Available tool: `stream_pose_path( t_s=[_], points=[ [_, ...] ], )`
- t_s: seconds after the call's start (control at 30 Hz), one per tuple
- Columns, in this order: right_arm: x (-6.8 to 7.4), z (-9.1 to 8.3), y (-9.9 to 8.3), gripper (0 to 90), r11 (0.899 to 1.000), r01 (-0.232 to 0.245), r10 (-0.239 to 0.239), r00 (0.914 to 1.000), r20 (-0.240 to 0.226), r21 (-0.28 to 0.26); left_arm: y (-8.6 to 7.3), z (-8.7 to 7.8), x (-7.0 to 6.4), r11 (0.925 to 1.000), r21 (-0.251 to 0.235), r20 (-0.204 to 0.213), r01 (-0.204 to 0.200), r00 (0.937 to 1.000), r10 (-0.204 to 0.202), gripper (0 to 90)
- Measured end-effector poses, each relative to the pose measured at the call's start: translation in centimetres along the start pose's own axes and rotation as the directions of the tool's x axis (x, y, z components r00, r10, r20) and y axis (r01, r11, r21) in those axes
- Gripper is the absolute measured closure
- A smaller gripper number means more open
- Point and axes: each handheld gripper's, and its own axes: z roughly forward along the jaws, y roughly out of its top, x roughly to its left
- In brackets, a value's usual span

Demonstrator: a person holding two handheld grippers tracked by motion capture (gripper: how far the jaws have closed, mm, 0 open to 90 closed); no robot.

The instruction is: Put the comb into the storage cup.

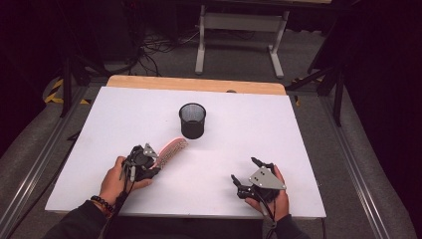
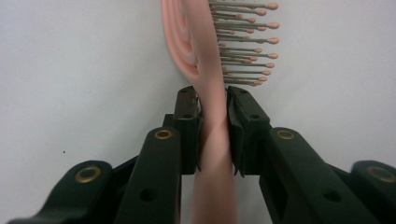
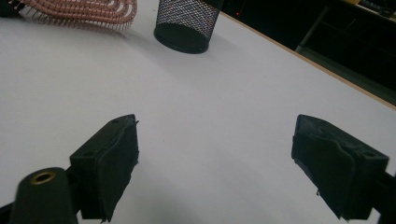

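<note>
A pink hairbrush [image 1: 172, 148] lies slanted just in front of a black mesh cup [image 1: 192, 120] near the table's middle. My left gripper [image 1: 153, 167] is shut on the hairbrush [image 2: 205, 56] at its neck, where handle meets head; the bristles point right in the left gripper view. My right gripper [image 1: 246, 175] rests at the front right, open with nothing between its jaws. In the right gripper view its pads [image 3: 112, 163] stand wide apart over bare table, with the brush head [image 3: 79, 13] and mesh cup [image 3: 187, 23] farther off.
The white table top [image 1: 259, 129] has a wooden strip [image 1: 199, 83] along its far edge. Beyond it stands a grey desk frame [image 1: 241, 35] on the floor, with cables nearby.
</note>
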Motion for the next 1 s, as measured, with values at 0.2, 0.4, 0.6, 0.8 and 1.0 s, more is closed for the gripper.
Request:
stream_pose_path(
  t_s=[0.2, 0.4, 0.6, 0.8, 1.0],
  points=[
    [0.0, 0.0, 0.0, 15.5, 1.000, 0.004, -0.004, 1.0000, 0.000, -0.002, -0.3, 0.1, -1.0, 0.9976, -0.051, -0.094, -0.046, 0.9947, 0.041, 77.9],
    [0.0, 0.0, 0.1, 15.5, 1.000, -0.004, 0.004, 1.0000, 0.004, -0.008, -1.0, -0.2, -1.3, 0.9854, -0.155, -0.166, -0.070, 0.9852, 0.044, 78.0],
    [0.0, 0.2, 0.3, 15.5, 1.000, -0.001, 0.001, 0.9999, 0.011, -0.013, -1.6, -0.4, -1.1, 0.9722, -0.217, -0.190, -0.088, 0.9807, 0.046, 78.1],
    [0.0, 0.8, 1.2, 15.9, 0.999, -0.007, 0.007, 0.9999, -0.014, -0.042, -1.8, -1.1, -1.0, 0.9533, -0.281, -0.193, -0.110, 0.9797, 0.056, 78.1],
    [0.3, 1.6, 2.7, 15.2, 0.996, 0.000, -0.008, 0.9959, -0.090, -0.085, -1.7, -2.1, -1.3, 0.9226, -0.363, -0.160, -0.131, 0.9840, 0.077, 78.1]
  ],
)
